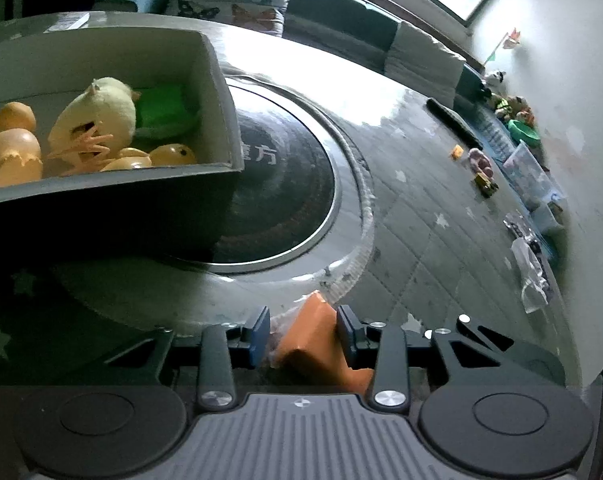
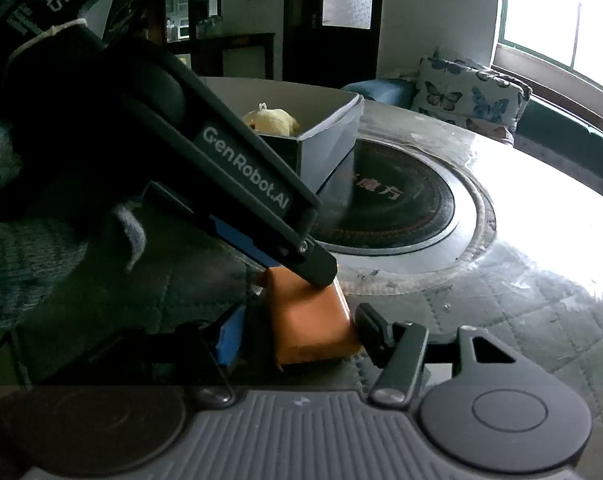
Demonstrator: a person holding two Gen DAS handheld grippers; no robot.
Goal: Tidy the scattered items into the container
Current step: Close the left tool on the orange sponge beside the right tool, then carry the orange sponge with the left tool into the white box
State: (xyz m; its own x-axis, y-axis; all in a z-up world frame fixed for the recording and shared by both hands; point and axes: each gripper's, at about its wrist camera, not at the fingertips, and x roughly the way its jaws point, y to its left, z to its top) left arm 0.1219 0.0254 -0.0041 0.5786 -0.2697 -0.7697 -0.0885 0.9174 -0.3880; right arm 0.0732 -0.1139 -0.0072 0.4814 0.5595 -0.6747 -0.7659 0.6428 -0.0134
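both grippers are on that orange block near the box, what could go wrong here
1. Both the left gripper and the right gripper straddle the same orange block; if they pull differently it may twist or slip out.
2. The left gripper's fingertip presses on the block's top corner, so it may tip.
3. The box already holds toys, so the block may land on them.

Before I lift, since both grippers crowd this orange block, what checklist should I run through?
1. The orange block sits between right gripper fingers: ok.
2. Both right fingers pressing it: not ok, gap at the blue one.
3. Hold of left gripper on it: cannot tell.
4. Block free of left gripper: not ok, it touches the top.
5. Room in container above the toys: ok.
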